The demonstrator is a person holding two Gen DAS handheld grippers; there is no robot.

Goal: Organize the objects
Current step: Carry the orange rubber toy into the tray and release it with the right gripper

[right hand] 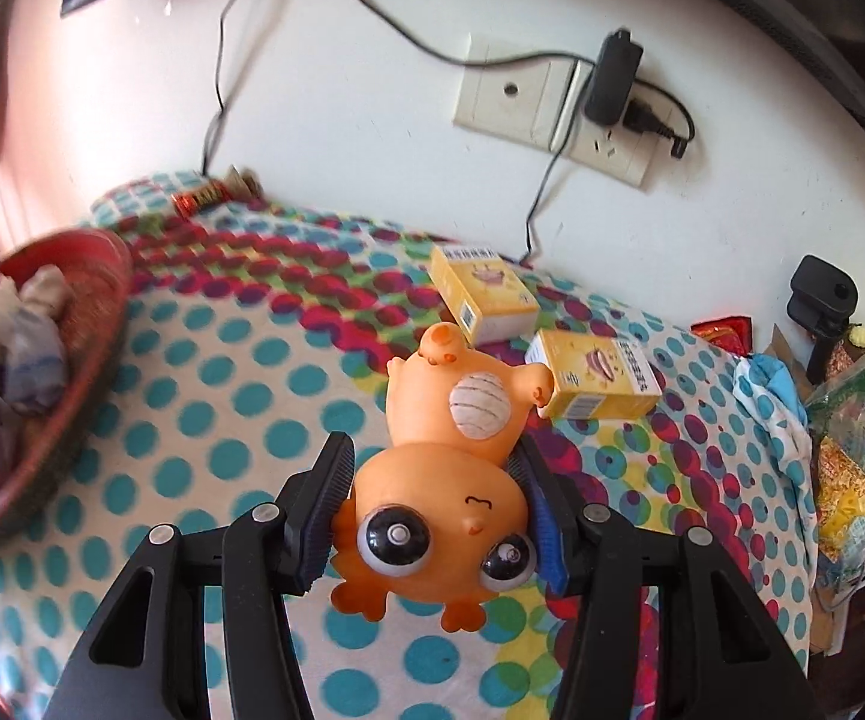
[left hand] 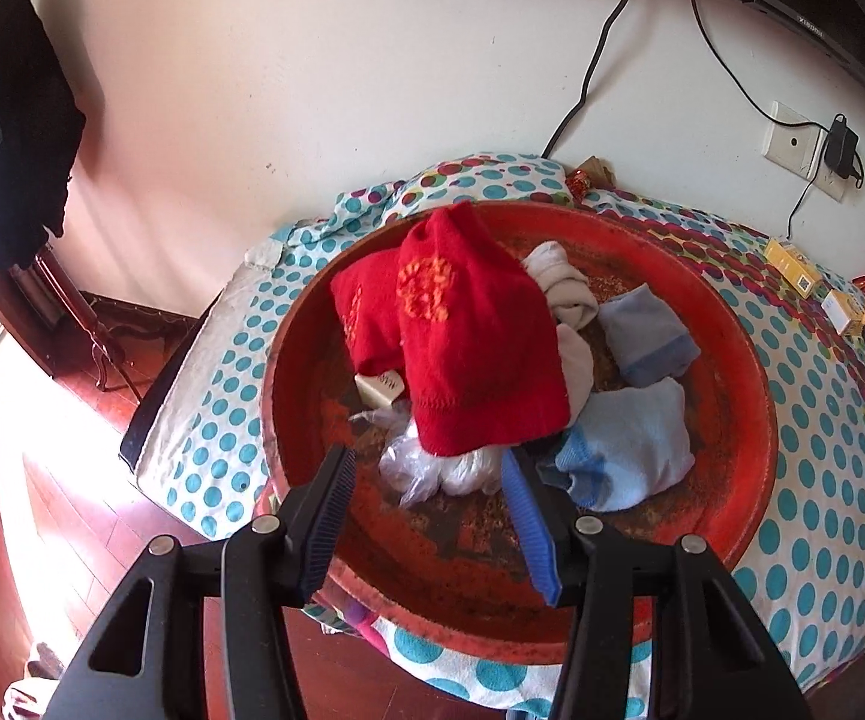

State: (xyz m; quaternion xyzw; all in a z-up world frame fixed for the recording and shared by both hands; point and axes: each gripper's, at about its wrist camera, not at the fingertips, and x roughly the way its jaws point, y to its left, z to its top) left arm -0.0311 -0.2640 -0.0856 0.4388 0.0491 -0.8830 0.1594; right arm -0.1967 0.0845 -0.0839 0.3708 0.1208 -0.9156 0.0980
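A round red basket (left hand: 750,420) sits on the dotted bedspread (left hand: 828,480) and holds red knitted socks (left hand: 468,348), light blue socks (left hand: 630,450), a grey-blue sock (left hand: 648,330), pale socks (left hand: 564,288) and a clear plastic bag (left hand: 432,468). My left gripper (left hand: 426,468) hangs open over the basket's near side, nothing between its fingers. In the right wrist view, my right gripper (right hand: 432,462) is shut on an orange big-eyed rubber toy (right hand: 438,510), gripped by the head and lifted above the bedspread (right hand: 222,420). The basket (right hand: 96,354) lies at the left there.
Two yellow boxes (right hand: 486,294) (right hand: 600,378) lie on the bedspread behind the toy. A bag of snacks (right hand: 858,480) and clutter stand at the right edge. A wall socket with a black charger (right hand: 612,78) and cables is on the wall. Wooden floor (left hand: 72,480) lies left of the bed.
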